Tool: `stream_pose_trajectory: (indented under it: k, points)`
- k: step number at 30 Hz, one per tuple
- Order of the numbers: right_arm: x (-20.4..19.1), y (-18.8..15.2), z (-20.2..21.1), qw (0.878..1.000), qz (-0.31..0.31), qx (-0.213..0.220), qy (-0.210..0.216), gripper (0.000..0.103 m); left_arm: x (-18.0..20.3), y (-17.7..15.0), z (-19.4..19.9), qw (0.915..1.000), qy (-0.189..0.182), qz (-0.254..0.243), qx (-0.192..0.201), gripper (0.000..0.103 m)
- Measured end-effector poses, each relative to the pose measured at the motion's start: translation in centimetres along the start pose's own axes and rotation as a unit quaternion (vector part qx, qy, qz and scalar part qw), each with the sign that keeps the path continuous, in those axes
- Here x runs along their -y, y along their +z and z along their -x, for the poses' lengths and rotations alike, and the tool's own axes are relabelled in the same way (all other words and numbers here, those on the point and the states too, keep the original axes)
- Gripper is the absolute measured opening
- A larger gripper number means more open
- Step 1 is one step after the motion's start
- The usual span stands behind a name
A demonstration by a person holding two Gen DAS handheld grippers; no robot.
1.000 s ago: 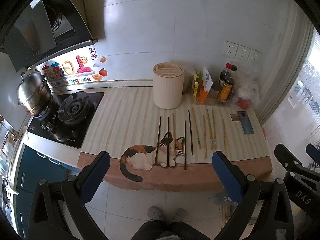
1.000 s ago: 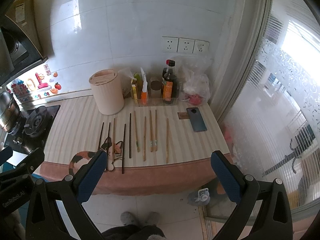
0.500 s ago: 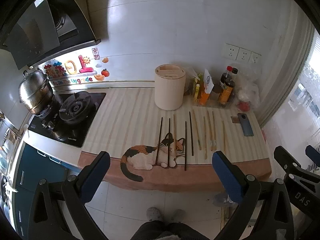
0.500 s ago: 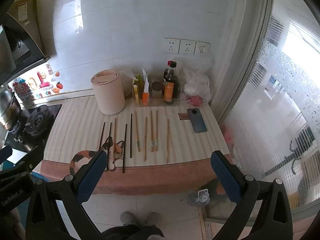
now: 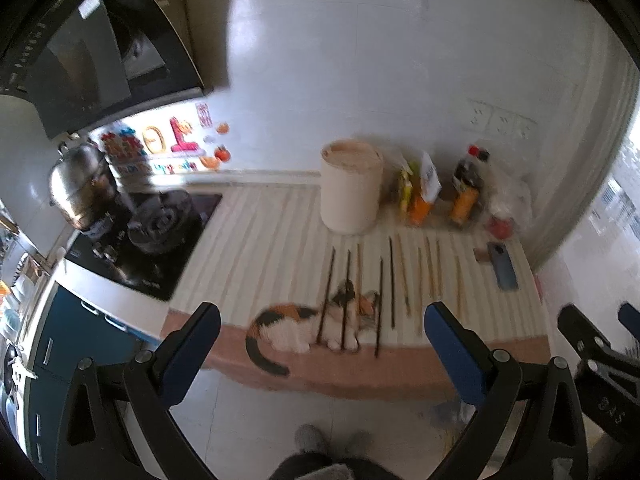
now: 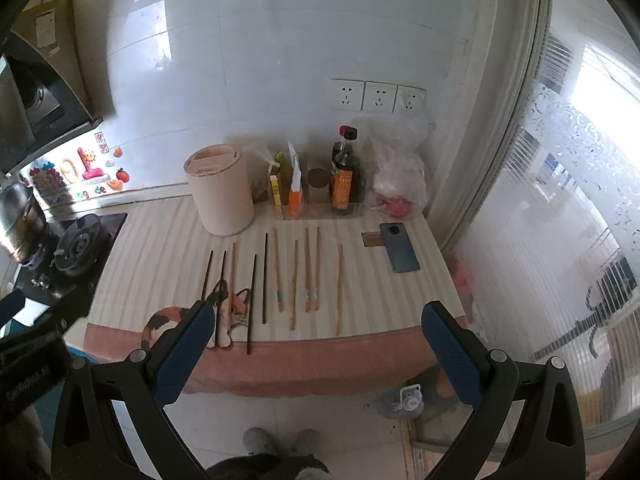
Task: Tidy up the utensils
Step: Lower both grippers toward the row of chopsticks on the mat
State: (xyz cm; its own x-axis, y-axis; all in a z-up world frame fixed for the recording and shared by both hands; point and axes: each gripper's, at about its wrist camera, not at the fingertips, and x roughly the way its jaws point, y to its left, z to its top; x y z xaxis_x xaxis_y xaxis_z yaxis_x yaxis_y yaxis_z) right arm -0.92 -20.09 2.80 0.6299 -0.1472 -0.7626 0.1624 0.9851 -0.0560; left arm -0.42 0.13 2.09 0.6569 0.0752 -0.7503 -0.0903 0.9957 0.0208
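The long desk (image 6: pixel 160 240) has a striped cream mat with a picture of a cat on it. At the back of the desk stands the round, pale pink tub with a slotted top (image 6: pixel 219 188), which looks like the place for the sticks to go. In front of it, the thin dark and light wooden chopsticks (image 6: pixel 296 280) lie flat in a row, side by side with small gaps, all pointing from the tub toward the desk's front edge. To their right lies a flat dark phone (image 6: pixel 399 247).

The chopsticks look light, stiff and smooth. I think they can roll or slip away easily. They lie flat on the mat, so it is hard to get under them. A good place to pinch one is near its middle, or at the end by the desk's front edge.

The left tongs (image 5: pixel 320 344) are wide apart and hold nothing. The right tongs (image 6: pixel 316 340) are also wide apart and hold nothing. Both hang in front of the desk, well apart from the chopsticks.

Compared with a second ago, both views sit a little closer to the desk. The left view is now blurry, so that hand seems to be moving. The chopsticks and the tub have not moved.
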Motion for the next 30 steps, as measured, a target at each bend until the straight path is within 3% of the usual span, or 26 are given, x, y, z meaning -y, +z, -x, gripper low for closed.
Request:
stream_pose_trajectory:
  k: [5,11,14,16,19,23,25,27,30]
  points:
    - [0.1,0.8,-4.0,1.000,0.010,0.019,-0.022,0.103,0.1,1.1,-3.0,0.9982,0.038,0.014,0.044,0.103]
    - [-0.3,1.9,-12.7,0.999,0.007,-0.035,0.002,0.102,-0.3,1.9,-10.8,0.9971,0.073,-0.004,0.022,0.103]
    - [-0.7,2.1,-17.4,0.998,-0.008,-0.065,0.026,0.086,-0.7,2.2,-16.1,0.9962,0.083,-0.017,-0.019,0.103]
    - [-1.2,2.0,-20.5,0.996,-0.012,-0.082,0.030,0.072,-1.1,2.2,-20.1,0.9954,0.076,-0.020,-0.054,0.103]
    - [-2.4,1.8,-25.2,0.993,-0.011,-0.110,0.032,0.060,-1.4,1.6,-25.7,0.9912,0.061,-0.031,-0.114,0.103]
    - [-4.1,1.5,-31.8,0.984,-0.023,-0.174,0.044,0.053,-0.6,-0.3,-34.0,0.9743,0.011,-0.046,-0.220,0.096]
    - [-5.1,1.4,-34.9,0.978,-0.017,-0.202,0.050,0.053,-0.2,-1.2,-37.0,0.9647,-0.002,-0.056,-0.257,0.080]
    - [-6.0,1.4,-37.9,0.971,-0.013,-0.232,0.057,0.053,0.2,-2.0,-39.3,0.9575,-0.012,-0.062,-0.281,0.073]
    - [-7.0,1.7,-41.5,0.964,-0.011,-0.258,0.061,0.053,0.4,-2.7,-41.9,0.9497,-0.024,-0.067,-0.305,0.071]
